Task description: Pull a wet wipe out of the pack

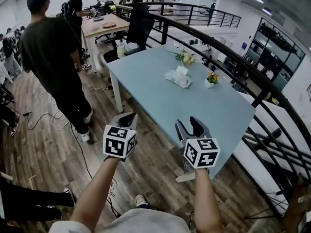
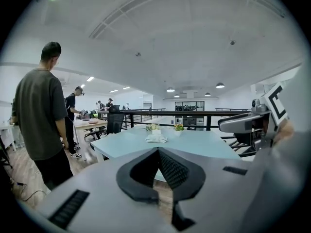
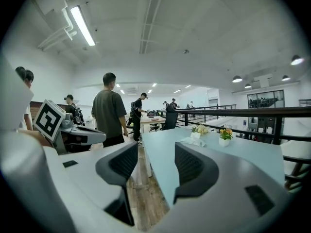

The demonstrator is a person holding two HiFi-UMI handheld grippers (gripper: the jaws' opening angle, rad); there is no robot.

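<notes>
The wet wipe pack lies on the far half of the pale blue table, a white wipe sticking up from its top. It shows small and distant in the left gripper view and the right gripper view. Both grippers hang in the air short of the table's near corner, far from the pack. My left gripper is shut, its dark pads meeting at the tips, with nothing held. My right gripper is open with an empty gap between its pads.
A person in a dark shirt stands on the wooden floor left of the table. Two small flower pots flank the pack. A black office chair stands at the far end, and a black railing runs along the right side. Cables lie on the floor.
</notes>
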